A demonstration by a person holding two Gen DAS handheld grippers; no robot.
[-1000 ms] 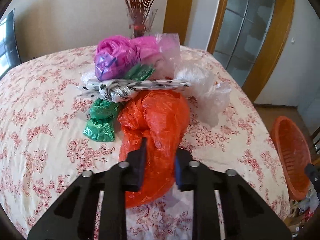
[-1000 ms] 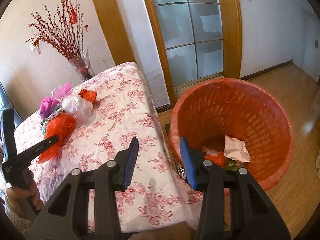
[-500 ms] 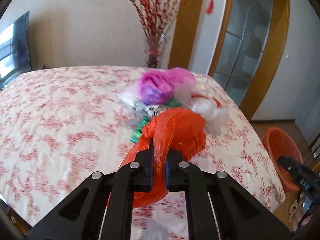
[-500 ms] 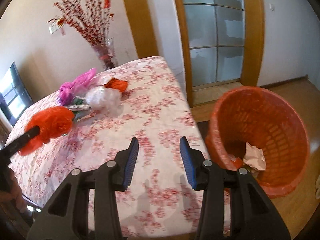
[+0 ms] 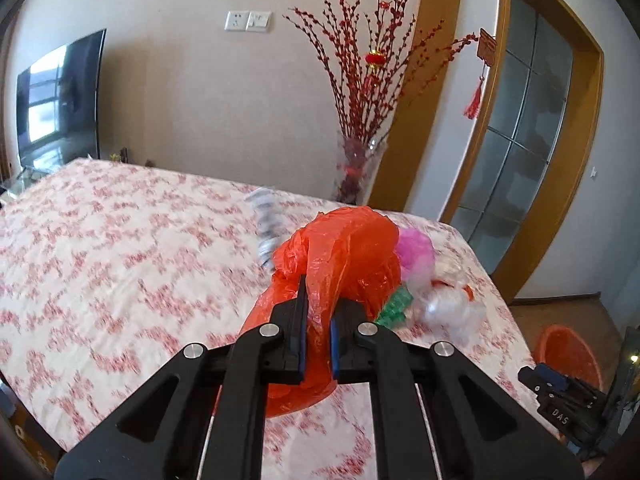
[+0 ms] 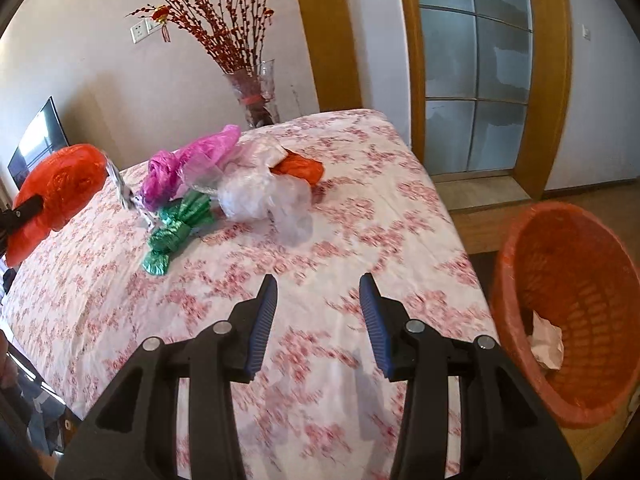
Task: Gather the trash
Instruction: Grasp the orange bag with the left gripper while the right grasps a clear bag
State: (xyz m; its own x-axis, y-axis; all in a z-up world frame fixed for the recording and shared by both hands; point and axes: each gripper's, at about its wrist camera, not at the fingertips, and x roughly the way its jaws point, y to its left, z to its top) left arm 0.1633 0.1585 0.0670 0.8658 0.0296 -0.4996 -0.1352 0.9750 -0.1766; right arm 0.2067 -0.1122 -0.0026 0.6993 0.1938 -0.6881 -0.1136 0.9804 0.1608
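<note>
Nearby, pink bag (image 6: 192, 164), green bag (image 6: 176, 228), possibly clear plastic (image 6: 264, 196); left hand-held gripper (image 5: 318, 316) clamping orange bag (image 5: 340, 256), right (image 6: 318, 304) wide.

Both grippers same build: left gripper (image 5: 318, 320) and right gripper (image 6: 318, 322) have matte black plastic linkage arms, round silver pivot screws, blue ribbed pads (image 6: 262, 322) inside the fingers. White "DAS" lettering on right unit's body.

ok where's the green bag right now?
Green bag lies on the floral table, left-centre in the right wrist view, in front of the pink bag and left of the clear plastic.
</note>
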